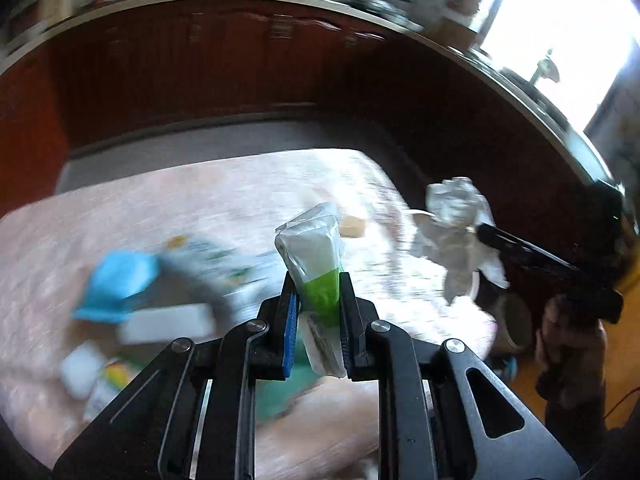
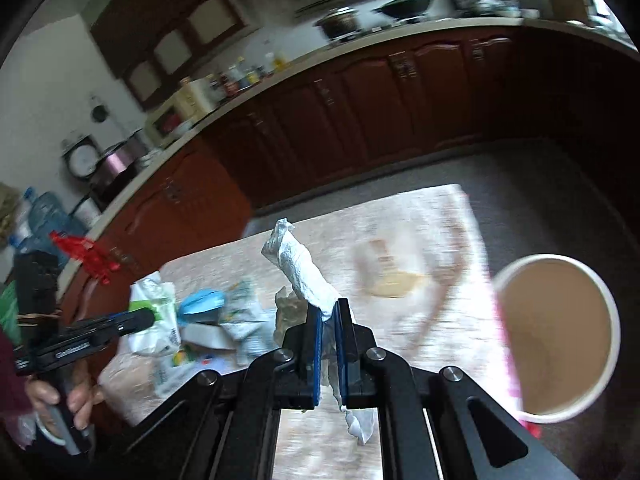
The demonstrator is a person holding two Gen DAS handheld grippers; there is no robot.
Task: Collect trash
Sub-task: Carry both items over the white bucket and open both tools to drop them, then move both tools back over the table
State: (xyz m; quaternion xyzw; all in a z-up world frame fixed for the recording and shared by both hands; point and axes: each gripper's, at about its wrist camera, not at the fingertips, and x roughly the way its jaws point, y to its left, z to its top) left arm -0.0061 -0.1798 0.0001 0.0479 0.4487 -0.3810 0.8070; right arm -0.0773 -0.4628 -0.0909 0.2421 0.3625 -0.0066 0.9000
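No brand or writing readable anywhere: printing on the wrappers smeared by blur, labels on the far bottles [image 2: 244, 76] too small.

Left gripper [image 1: 318, 292] pinching a green-and-white plastic packet [image 1: 314, 256], held upright above the table [image 1: 60, 240], jaws pressed against its green lower part. Lower end of the packet hidden between the jaws. Right gripper [image 2: 329, 320] clamped on a crumpled white tissue [image 2: 298, 268], twisted upward past the tips, a tail hanging below; a brownish scrap just behind it, hard to make out.

Left on the pale tablecloth, blurred: a blue wrapper [image 1: 120, 284], a white box [image 1: 168, 322], a heap of printed packets [image 2: 240, 320] of unclear kind, a tan scrap [image 2: 394, 284] further off. Paper cup [image 2: 556, 340] with brown inside at the table's right edge, partly cut off by the linkage; standing on or beside the table, impossible to tell. Hand [image 2: 64, 394] on the left handle, half hidden.
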